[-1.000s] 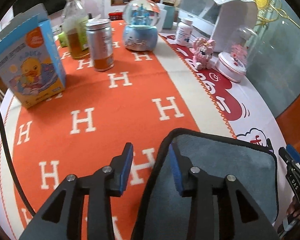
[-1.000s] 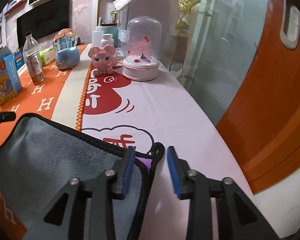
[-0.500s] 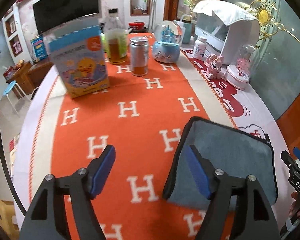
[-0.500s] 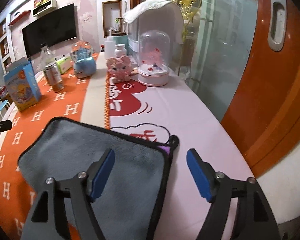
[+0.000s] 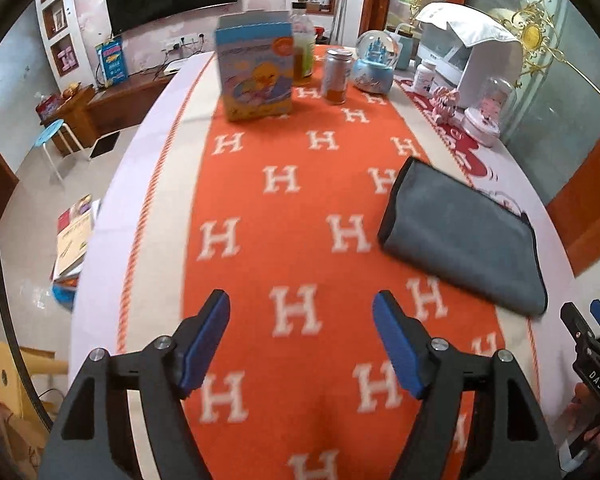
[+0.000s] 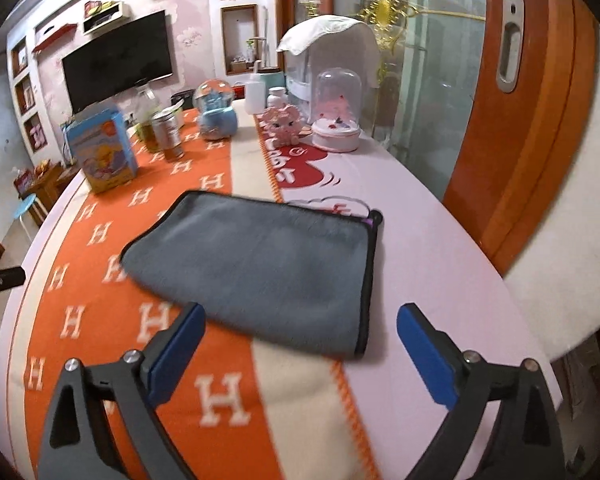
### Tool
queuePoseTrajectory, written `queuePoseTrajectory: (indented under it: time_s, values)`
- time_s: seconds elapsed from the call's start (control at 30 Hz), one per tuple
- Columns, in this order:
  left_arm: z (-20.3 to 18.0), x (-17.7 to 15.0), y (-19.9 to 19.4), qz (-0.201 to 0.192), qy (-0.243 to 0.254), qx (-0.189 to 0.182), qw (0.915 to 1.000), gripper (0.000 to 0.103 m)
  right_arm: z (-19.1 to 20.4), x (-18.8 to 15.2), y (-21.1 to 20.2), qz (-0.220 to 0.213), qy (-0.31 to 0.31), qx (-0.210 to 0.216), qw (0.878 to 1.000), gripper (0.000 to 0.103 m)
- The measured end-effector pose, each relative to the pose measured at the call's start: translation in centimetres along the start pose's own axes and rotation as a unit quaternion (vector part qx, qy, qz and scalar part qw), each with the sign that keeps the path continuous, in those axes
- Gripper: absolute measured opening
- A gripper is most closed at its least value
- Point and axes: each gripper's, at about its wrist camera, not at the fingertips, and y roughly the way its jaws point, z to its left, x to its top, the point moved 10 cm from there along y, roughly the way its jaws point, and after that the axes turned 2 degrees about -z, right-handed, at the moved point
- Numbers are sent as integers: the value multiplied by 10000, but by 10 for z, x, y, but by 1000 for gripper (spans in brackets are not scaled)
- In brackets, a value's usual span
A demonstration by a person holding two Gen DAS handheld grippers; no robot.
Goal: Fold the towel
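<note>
A grey towel [image 6: 268, 268] with black trim lies folded flat on the table, across the orange H-patterned runner [image 6: 100, 320] and the white cloth. It also shows in the left wrist view [image 5: 464, 236], right of centre. My left gripper [image 5: 300, 340] is open and empty, above the runner, back and to the left of the towel. My right gripper [image 6: 300, 340] is open and empty, raised just in front of the towel's near edge. The right gripper's tip shows at the left wrist view's right edge [image 5: 592, 336].
At the far end stand a blue duck box [image 5: 256, 72], a can [image 5: 336, 76], a bottle [image 5: 304, 52], a snow globe [image 5: 374, 64], a pink toy [image 6: 284, 120], a domed ornament [image 6: 336, 120] and a white appliance [image 5: 468, 52]. An orange door [image 6: 520, 100] is at right.
Both grippers opened wide, let go of the towel and pulled back and up from it. The towel now lies folded on the table.
</note>
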Motion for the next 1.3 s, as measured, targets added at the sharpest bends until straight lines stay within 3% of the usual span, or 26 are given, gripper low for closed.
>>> queuePoseTrajectory:
  time_s: [0.1, 0.27, 0.43, 0.63, 0.97, 1.3]
  values:
    - [14, -21, -21, -29, 66, -3, 10000, 84, 17, -17, -21, 12, -40, 120, 9999, 102]
    - [26, -54, -51, -21, 156, -79, 9998, 89, 52, -53, -53, 152, -121, 396, 9990, 103]
    - [30, -90, -78, 83, 140, -457, 9988, 92, 80, -80, -79, 305, -215, 799, 9961, 103]
    - [32, -119, -102, 205, 144, -574, 9980, 100, 102, -100, -105, 525, -332, 1125, 9917, 103]
    - [25, -123, -142, 5, -99, -403, 9991, 102, 104, -99, -138, 968, -349, 1518, 9830, 103]
    - [-8, -112, -165, -47, -290, -334, 9990, 102, 104, -73, -181, 921, -856, 1852, 9746, 103]
